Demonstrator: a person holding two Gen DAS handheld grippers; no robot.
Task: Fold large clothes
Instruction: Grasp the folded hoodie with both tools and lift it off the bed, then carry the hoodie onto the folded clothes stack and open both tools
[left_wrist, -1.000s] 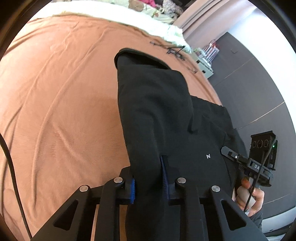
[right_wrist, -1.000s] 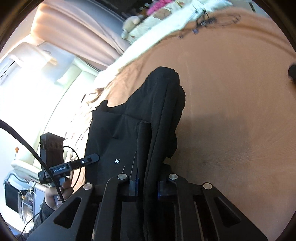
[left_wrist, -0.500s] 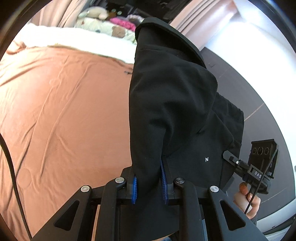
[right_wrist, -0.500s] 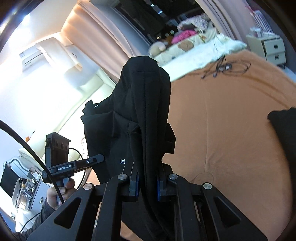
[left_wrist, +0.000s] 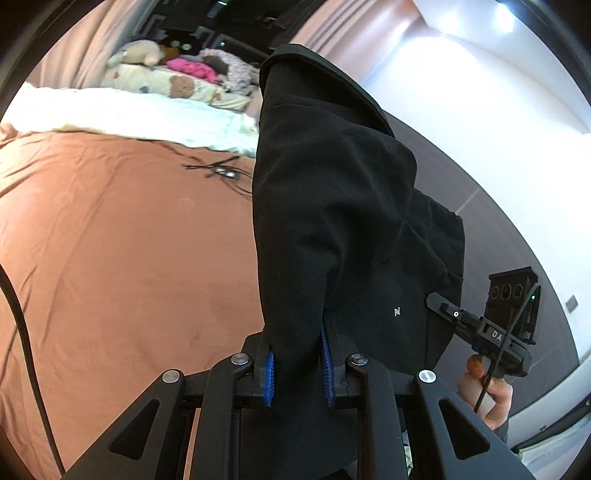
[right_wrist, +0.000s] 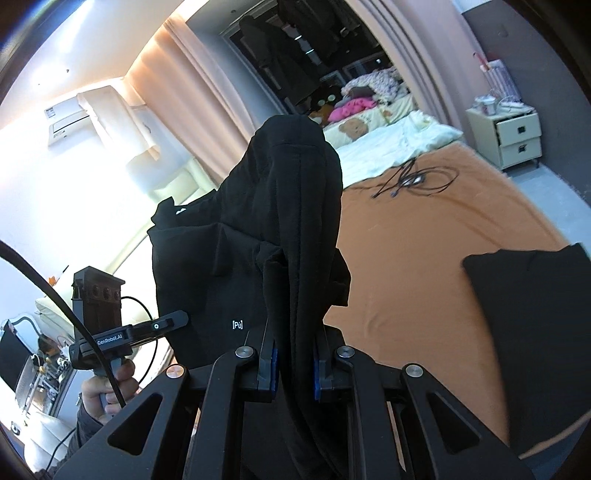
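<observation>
A large black garment (left_wrist: 332, 206) hangs in the air above the orange bed, held between both grippers. My left gripper (left_wrist: 297, 363) is shut on one edge of it. My right gripper (right_wrist: 293, 365) is shut on the other edge of the garment (right_wrist: 280, 221). A small white logo shows on the cloth in both views. The right gripper (left_wrist: 491, 328) shows at the right of the left wrist view, and the left gripper (right_wrist: 122, 332) at the left of the right wrist view. The garment's lower part is hidden behind the fingers.
The orange bedsheet (left_wrist: 110, 240) spreads below. A black folded cloth (right_wrist: 535, 317) lies on it at the right. Tangled cables (right_wrist: 406, 181) lie near a white duvet (left_wrist: 129, 118). A nightstand (right_wrist: 509, 136) stands at the bed's far corner.
Both grippers have lifted the black garment off the bed, so it now hangs upright in the air. The views tilted up toward the room.
</observation>
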